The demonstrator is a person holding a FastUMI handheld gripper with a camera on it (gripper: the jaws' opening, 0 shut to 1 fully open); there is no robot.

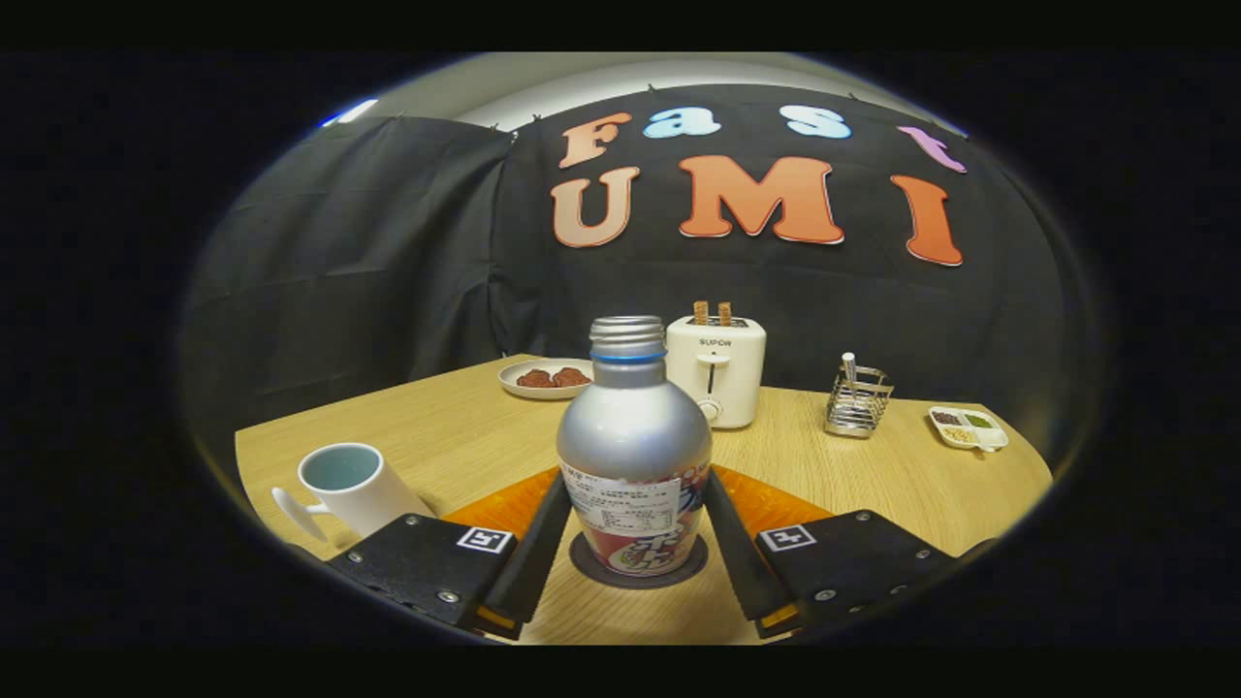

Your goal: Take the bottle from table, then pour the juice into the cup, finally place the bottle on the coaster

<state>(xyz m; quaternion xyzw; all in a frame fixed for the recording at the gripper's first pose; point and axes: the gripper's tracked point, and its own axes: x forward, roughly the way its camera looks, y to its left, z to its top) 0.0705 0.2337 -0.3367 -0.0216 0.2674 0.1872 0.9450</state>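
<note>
Standing upright on the coaster [637, 574], bottle [634, 456] clamped between hand-held gripper [635, 528] fingers

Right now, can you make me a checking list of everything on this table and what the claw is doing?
Surface: wooden table, orange mat under the coaster.
Job's things: bottle uncapped, upright on dark coaster; white cup beside it.
Clutter: toaster, plate of food, wire rack, divided snack dish.
Claw: claw, one finger on each side of the bottle, touching it.
Cables: nothing seen.
Surroundings: black cloth wall.
</note>
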